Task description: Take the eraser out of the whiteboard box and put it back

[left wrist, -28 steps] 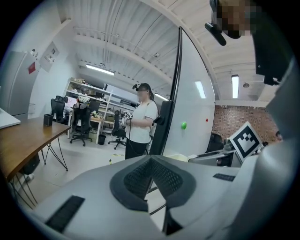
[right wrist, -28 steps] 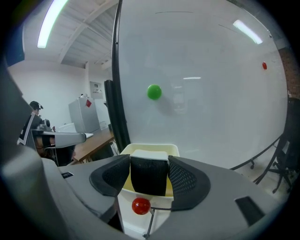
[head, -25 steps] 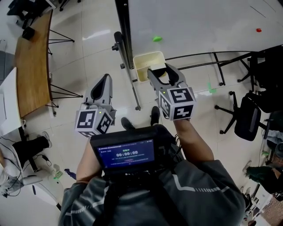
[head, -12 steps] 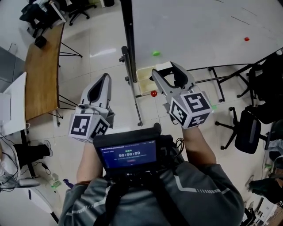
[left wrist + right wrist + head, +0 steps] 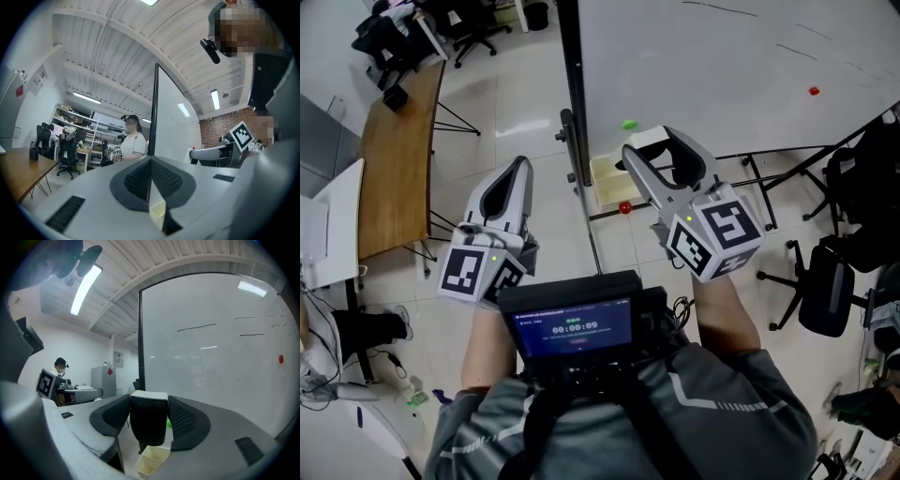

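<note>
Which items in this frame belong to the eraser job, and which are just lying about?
Job: eraser, clamped in the right gripper; cream whiteboard box; whiteboard.

Lying about: green magnet; red magnet; wooden table; office chair; left gripper, shut and empty.

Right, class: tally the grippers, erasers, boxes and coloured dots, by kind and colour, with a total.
Grippers: 2, left gripper, right gripper
Eraser: 1
Box: 1
Red dots: 2
Green dot: 1
Total: 7
</note>
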